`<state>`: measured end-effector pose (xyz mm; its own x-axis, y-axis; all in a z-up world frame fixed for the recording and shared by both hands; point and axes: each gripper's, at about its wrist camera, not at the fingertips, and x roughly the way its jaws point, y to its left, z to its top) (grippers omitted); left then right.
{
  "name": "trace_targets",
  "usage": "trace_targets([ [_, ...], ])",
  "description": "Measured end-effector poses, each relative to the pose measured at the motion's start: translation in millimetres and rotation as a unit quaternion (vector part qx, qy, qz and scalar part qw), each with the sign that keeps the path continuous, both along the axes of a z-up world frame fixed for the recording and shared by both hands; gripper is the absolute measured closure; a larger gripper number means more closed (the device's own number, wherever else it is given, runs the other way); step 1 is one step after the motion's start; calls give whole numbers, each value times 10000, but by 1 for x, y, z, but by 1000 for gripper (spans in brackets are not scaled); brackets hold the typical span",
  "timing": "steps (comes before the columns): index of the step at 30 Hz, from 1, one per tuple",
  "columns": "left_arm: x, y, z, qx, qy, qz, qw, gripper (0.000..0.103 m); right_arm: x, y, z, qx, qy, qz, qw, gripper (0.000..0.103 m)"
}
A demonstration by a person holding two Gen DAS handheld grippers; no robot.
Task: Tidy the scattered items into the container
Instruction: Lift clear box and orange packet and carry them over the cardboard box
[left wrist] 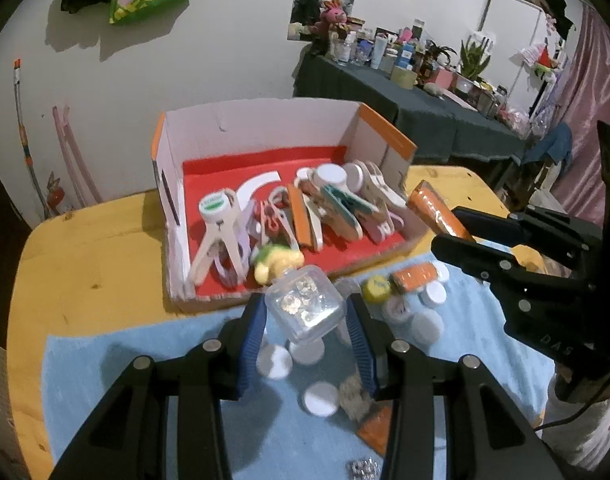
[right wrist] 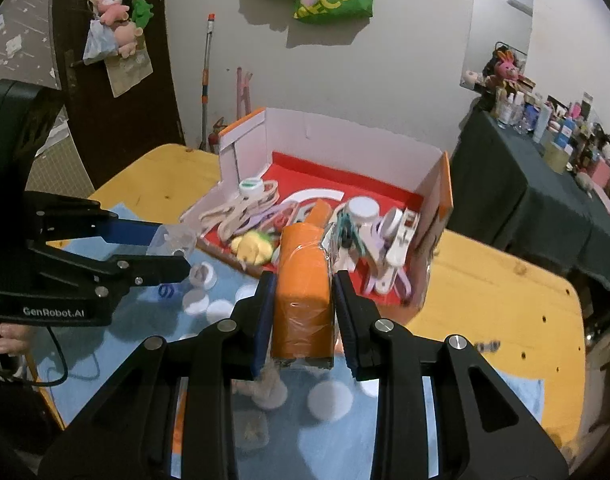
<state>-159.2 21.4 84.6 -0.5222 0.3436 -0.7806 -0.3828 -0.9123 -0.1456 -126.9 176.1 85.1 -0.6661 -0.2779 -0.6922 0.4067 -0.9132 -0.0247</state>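
The left claw (left wrist: 307,312) is clamped on a clear square plastic jar (left wrist: 305,306) with glittery pieces inside, its blue-padded fingers (left wrist: 251,340) pressing both sides. The jar hangs just above the near edge of the open cardboard box with a red floor and orange-trimmed white walls (left wrist: 265,128), which stands on the far part of the yellow wooden worktop (left wrist: 85,248). A yellow and green soft toy piece (left wrist: 271,262) lies at the box's near edge, just beyond the jar.

The right claw (right wrist: 305,308) is clamped on an orange plastic-wrapped rectangular block (right wrist: 303,300), held upright just near of the box's near edge, at its right side. Inside the box, large clothes pegs (left wrist: 221,232) in beige, teal and lilac lie in a heap across the red floor, with white round-lidded small jars (left wrist: 331,176) towards the right.

On the light blue cloth (left wrist: 145,340) covering the near worktop, several white round lids (left wrist: 321,398) are scattered, with a yellow-lidded small jar (left wrist: 377,288) and another orange wrapped block (left wrist: 415,276) lying to the right, close to the box's near right corner.
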Motion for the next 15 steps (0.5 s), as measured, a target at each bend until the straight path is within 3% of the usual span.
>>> trace_targets([
  [15, -77, 17, 0, 129, -141, 156, 9997, 59, -87, -6, -15, 53, -423, -111, 9990, 75],
])
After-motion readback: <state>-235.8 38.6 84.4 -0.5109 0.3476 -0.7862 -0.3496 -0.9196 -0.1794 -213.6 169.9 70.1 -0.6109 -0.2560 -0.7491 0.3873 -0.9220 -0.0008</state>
